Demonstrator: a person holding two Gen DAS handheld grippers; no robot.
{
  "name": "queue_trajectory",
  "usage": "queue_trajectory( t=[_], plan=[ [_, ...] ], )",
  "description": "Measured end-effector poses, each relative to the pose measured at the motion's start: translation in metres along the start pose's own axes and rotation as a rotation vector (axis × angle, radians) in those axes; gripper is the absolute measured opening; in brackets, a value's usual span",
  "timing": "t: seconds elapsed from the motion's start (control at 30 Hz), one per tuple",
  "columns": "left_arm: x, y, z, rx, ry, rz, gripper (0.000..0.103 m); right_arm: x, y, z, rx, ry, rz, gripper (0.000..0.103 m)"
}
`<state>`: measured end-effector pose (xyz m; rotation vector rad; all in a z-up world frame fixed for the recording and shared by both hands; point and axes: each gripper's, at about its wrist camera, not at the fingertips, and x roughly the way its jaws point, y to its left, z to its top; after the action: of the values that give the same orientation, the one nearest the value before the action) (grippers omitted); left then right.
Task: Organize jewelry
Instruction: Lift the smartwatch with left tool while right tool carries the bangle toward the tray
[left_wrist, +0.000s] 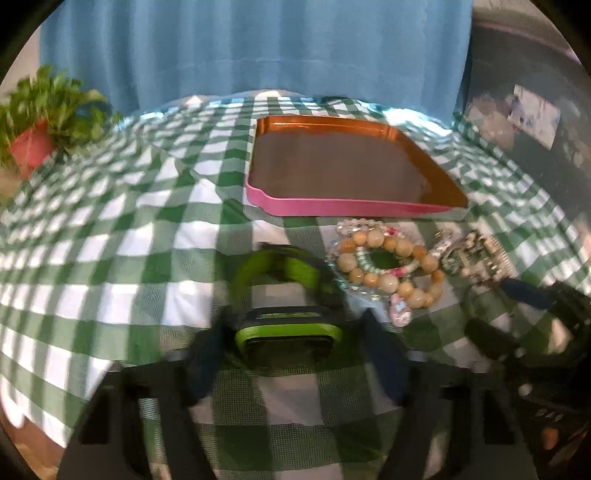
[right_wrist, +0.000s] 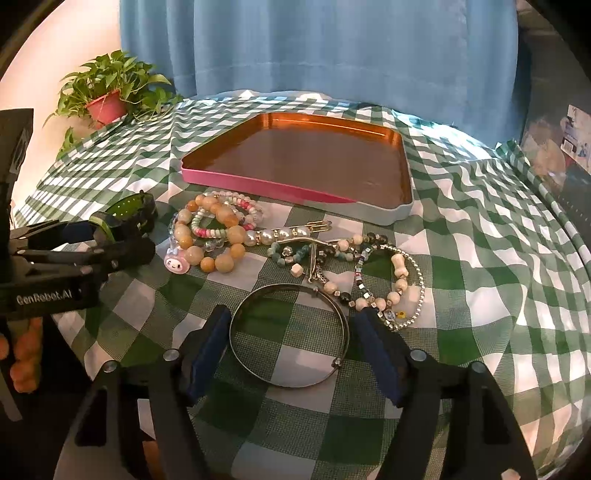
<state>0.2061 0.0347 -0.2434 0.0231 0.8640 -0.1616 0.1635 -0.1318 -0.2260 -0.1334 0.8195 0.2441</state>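
Strong motion blur is seen throughout the left wrist view, where the potted plant (left_wrist: 48, 118) and the tablecloth (left_wrist: 110, 240) checks are smeared. The right wrist view is sharp. Daylight is admitted through the blue curtain (right_wrist: 317, 48); glare is thrown on the tray (right_wrist: 295, 162) walls. Fisheye bending and dark vignetting are shown at the edges.

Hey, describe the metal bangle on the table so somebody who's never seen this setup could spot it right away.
Start at the pink-edged tray on the green checked tablecloth, then come toward the camera past the heap of beaded bracelets. The bangle lies flat on the cloth between the right gripper fingers. It alone is a plain thin metal hoop with no beads.
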Motion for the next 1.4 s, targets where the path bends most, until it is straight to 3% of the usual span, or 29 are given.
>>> queue_trajectory(
  t=[0.03,0.4,0.57,0.7,1.4],
  plan=[
    [0.0,-0.001,0.0,0.009,0.002,-0.001,0.054,-0.001,0.001,0.0,0.004,-0.001,0.007,0.059],
    [-0.018,0.013,0.004,-0.063,0.043,0.017,0.054,-0.018,-0.003,0.005,0.036,-0.044,0.014,0.059],
    [-0.032,0.007,-0.002,-0.088,0.093,0.016,0.054,-0.036,-0.001,0.007,0.045,-0.065,-0.021,0.059],
    [-0.055,-0.004,-0.004,-0.08,0.091,0.002,0.054,-0.052,0.0,0.003,0.071,-0.058,-0.003,0.059],
    [-0.182,-0.044,0.034,-0.011,-0.106,-0.05,0.054,-0.163,0.027,0.037,0.094,-0.2,-0.032,0.06]
  ],
)
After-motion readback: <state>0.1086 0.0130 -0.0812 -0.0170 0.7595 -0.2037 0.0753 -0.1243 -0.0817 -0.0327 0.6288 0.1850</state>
